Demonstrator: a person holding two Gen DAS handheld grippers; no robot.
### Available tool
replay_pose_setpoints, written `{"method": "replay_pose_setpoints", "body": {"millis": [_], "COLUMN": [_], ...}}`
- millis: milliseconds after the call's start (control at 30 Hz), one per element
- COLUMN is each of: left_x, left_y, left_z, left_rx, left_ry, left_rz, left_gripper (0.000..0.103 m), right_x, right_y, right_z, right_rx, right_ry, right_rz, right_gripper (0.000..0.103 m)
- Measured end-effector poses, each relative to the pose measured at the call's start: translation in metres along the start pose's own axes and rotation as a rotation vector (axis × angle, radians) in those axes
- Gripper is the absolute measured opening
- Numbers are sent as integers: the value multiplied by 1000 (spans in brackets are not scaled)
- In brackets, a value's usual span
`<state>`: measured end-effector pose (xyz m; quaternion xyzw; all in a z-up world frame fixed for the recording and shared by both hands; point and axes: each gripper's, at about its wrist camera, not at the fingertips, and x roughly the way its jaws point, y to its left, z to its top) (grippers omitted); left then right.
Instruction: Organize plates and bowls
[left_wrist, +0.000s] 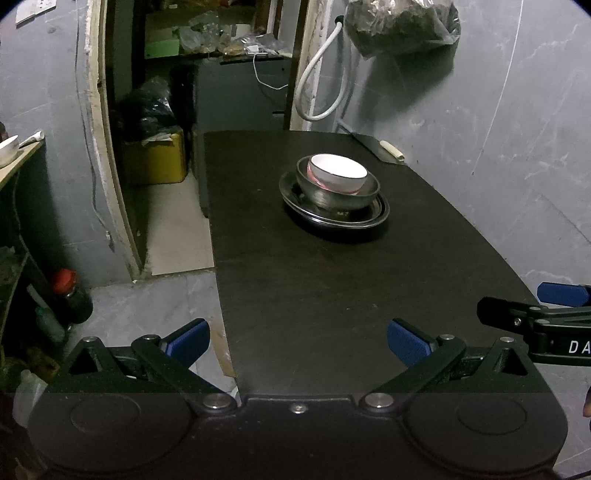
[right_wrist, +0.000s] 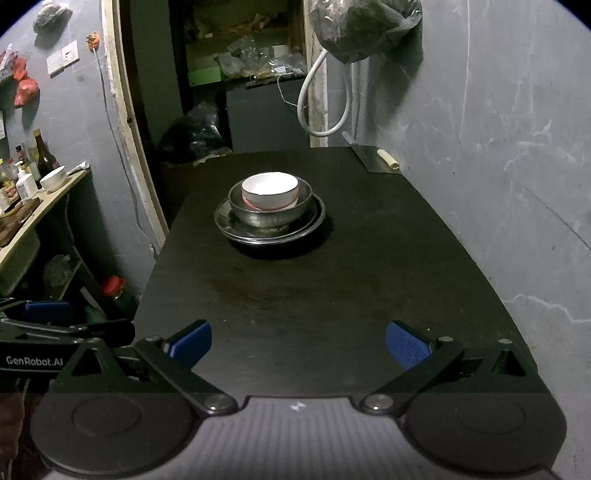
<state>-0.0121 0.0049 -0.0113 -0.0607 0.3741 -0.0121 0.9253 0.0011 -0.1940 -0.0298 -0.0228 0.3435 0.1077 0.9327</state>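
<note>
On the black table stands one stack: a white bowl nested in a steel bowl, which rests on a steel plate. My left gripper hovers open over the table's near left edge, well short of the stack, with nothing between its blue pads. My right gripper is open too, over the near end, empty. Each gripper shows at the edge of the other's view: the right gripper at the right, the left gripper at the left.
A cleaver lies at the table's far right corner by the grey wall. A doorway with a yellow box opens at the left. A side shelf holds bottles and a small bowl. A red-capped bottle stands on the floor.
</note>
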Motion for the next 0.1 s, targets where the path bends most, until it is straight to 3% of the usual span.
{"method": "replay_pose_setpoints", "body": {"millis": [100], "left_x": [6], "left_y": [-1], "left_z": [2], "left_rx": [2], "left_ry": [9], "left_rz": [-2], "left_gripper": [102], "right_x": [4], "right_y": [-3], "right_z": [1], "right_rx": [4], "right_ry": [6], "right_rz": [-2], "right_gripper": [103]}}
